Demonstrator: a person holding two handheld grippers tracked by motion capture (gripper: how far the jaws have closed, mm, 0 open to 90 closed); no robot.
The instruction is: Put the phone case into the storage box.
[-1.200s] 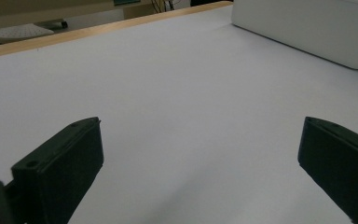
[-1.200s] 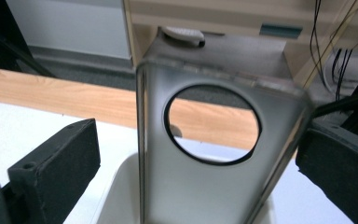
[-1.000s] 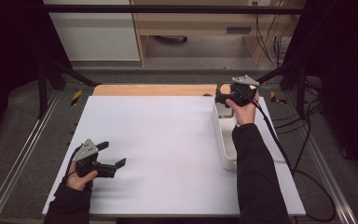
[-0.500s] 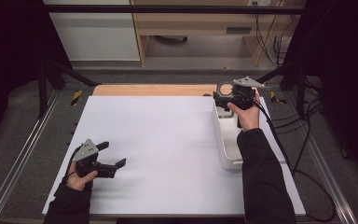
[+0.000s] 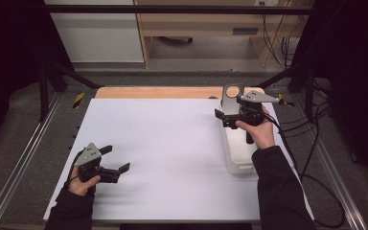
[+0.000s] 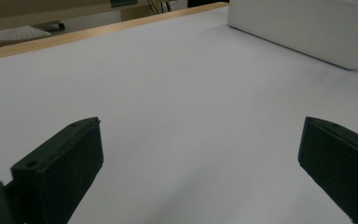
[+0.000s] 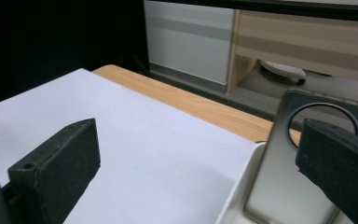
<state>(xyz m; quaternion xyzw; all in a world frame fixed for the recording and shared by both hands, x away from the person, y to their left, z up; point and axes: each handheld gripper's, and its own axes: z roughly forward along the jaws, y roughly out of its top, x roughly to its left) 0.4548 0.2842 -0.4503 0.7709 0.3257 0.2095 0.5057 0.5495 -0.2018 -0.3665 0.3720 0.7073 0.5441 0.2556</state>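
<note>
Right gripper (image 5: pixel 225 118) is over the far end of the white rectangular plastic tray (image 5: pixel 239 163), which sits along the right edge of the white table surface (image 5: pixel 172 143). Jaws stand wide apart. A grey flat metal plate with a round hole near its top (image 5: pixel 231 98) stands upright at the tray's far end, leaning toward the far edge. In the right gripper view the plate (image 7: pixel 284 177) lies just beside the right-hand jaw, partly behind it; whether the jaw touches the plate cannot be told. Nothing is clamped between the jaws.

Compared with half a second ago: the right hand (image 5: pixel 258 132) has shifted slightly toward the person and along the tray, and the plate now shows upright beyond the gripper.

Left gripper (image 5: pixel 117 160) is near the near-left corner of the surface, jaws wide open and holding nothing, position unchanged. In the left gripper view the tray (image 6: pixel 303 28) lies well apart, far across the surface.
</note>
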